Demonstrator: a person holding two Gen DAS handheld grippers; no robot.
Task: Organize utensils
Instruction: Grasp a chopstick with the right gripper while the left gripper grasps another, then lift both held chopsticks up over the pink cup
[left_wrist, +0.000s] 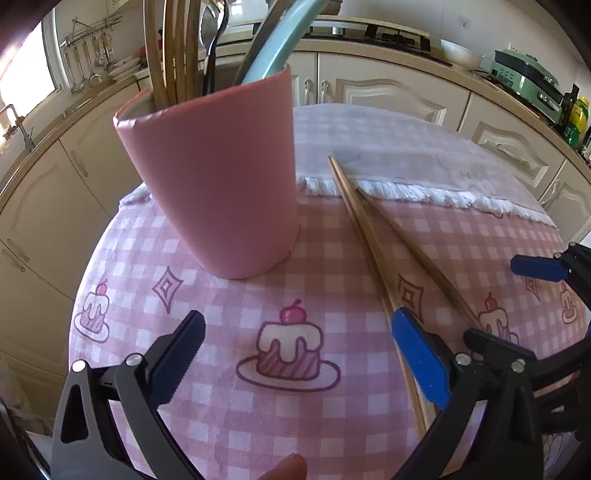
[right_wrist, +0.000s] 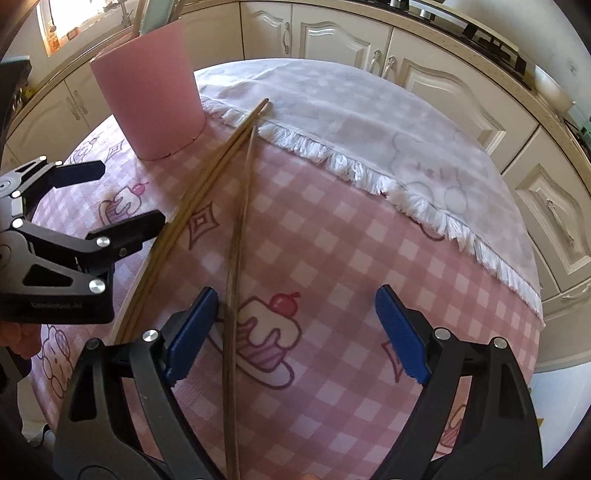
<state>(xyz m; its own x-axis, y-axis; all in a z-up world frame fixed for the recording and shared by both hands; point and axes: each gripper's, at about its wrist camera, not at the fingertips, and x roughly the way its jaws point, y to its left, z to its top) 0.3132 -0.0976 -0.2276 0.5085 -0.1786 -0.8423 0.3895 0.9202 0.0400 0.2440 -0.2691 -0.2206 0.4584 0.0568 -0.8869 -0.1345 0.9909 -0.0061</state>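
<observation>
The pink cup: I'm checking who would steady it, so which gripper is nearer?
Left. The left gripper is open right before the pink cup; the right gripper is open farther back, by the chopsticks.

Matt pink cup (left_wrist: 218, 177), wooden chopsticks (right_wrist: 207, 177) – checked cloth tablecloth (left_wrist: 317, 288), fringed edge

1. One pink cup (left_wrist: 218, 184) stands on the table (left_wrist: 295, 424).
2. Three wooden chopsticks lie loose on the cloth: a close pair (right_wrist: 192, 206) and one darker single chopstick (right_wrist: 240, 229).
3. More wooden sticks (left_wrist: 173, 55) stand in the cup (four, as far as I can count).
4. One teal handle (left_wrist: 273, 48) and one dark handle (left_wrist: 214, 51) also stand in it.
5. Two grippers, left (left_wrist: 295, 343) and right (right_wrist: 295, 328), both with jaws apart.
6. Two cloths: one pink checked cloth (right_wrist: 332, 258), one pale fringed cloth (right_wrist: 351, 122).
</observation>
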